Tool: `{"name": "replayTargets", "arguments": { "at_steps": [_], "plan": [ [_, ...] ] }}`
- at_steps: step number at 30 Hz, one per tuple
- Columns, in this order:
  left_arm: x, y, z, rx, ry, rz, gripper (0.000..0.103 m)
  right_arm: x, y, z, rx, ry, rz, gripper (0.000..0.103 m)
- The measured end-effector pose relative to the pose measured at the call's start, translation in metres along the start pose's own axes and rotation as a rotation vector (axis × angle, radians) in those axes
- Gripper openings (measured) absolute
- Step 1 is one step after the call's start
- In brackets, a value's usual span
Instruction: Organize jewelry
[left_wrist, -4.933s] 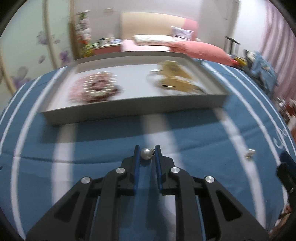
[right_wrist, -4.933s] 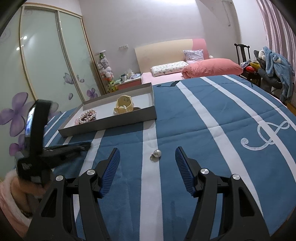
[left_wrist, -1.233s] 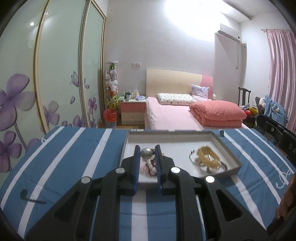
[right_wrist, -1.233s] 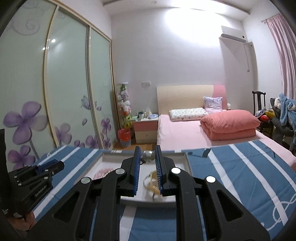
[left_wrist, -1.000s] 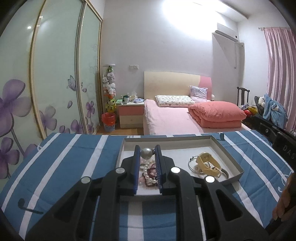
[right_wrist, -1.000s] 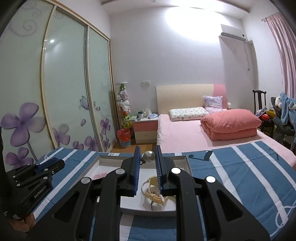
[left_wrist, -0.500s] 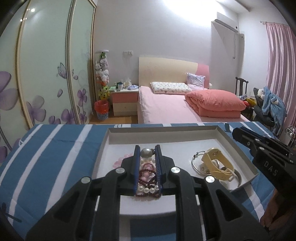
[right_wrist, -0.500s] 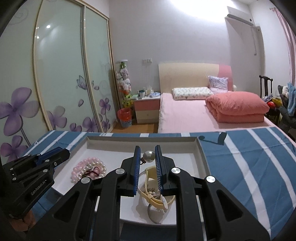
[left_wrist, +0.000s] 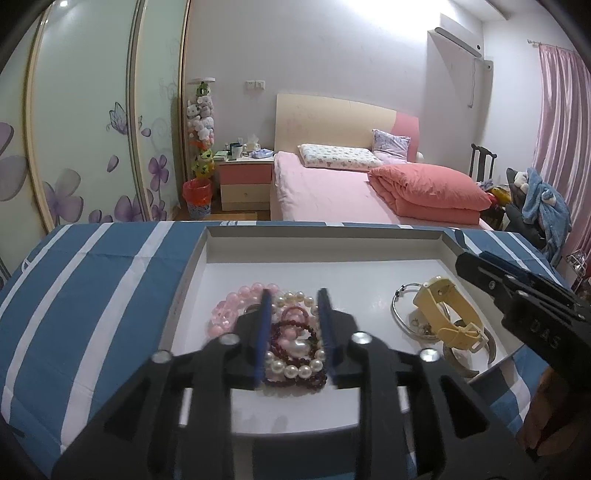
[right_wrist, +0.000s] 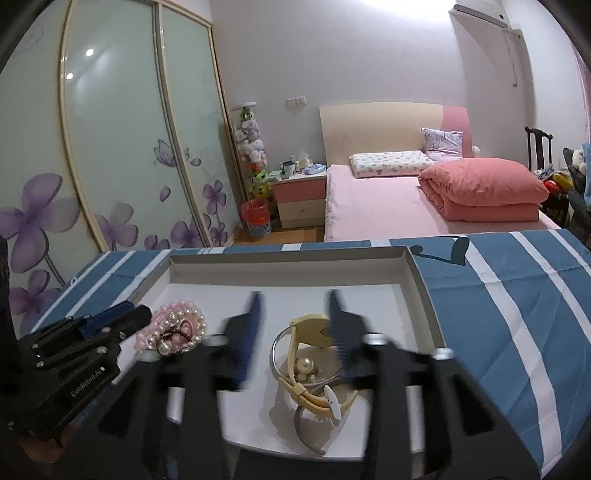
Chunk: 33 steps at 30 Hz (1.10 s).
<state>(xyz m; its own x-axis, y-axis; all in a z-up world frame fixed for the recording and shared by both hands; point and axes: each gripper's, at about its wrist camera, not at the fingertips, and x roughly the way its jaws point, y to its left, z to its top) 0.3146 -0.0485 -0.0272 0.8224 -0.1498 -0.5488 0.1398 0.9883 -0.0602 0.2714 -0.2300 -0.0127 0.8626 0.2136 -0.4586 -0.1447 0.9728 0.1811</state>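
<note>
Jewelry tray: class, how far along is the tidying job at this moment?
Done: bead bracelets and the yellow watch lie in the gray tray, with a pearl piece by the watch. In hand: nothing; left tool and right tool are open. Left: no loose jewelry shows on the cloth.

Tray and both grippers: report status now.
Left gripper open above the bead pile. Right gripper open above the yellow strap. Both piles inside the tray. Nothing blocking.

- Right gripper (left_wrist: 480, 271), as seen from the left wrist view: white letters "DAS" on the side of its black body; any further characters are not legible.
- Left gripper (right_wrist: 114, 319), as seen from the right wrist view: white marking "GenRobot.AI" on its black body.
</note>
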Motion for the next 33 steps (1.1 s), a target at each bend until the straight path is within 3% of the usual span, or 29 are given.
{"name": "replayTargets", "arguments": {
  "at_steps": [14, 20, 27, 33],
  "plan": [
    [-0.005, 0.000, 0.000, -0.009, -0.012, -0.015, 0.037, -0.007, -0.003, 0.006, 0.009, -0.040, -0.009, 0.049],
    [-0.027, 0.005, 0.000, -0.021, -0.045, -0.011, 0.040, -0.027, -0.004, 0.003, 0.018, -0.047, -0.023, 0.050],
    [-0.081, 0.016, -0.014, -0.021, -0.104, 0.010, 0.050, -0.073, 0.007, -0.011, -0.022, -0.102, -0.052, 0.084],
    [-0.124, 0.029, -0.035, -0.053, -0.121, 0.016, 0.058, -0.114, 0.014, -0.031, -0.022, -0.123, -0.043, 0.093]
  ]
}}
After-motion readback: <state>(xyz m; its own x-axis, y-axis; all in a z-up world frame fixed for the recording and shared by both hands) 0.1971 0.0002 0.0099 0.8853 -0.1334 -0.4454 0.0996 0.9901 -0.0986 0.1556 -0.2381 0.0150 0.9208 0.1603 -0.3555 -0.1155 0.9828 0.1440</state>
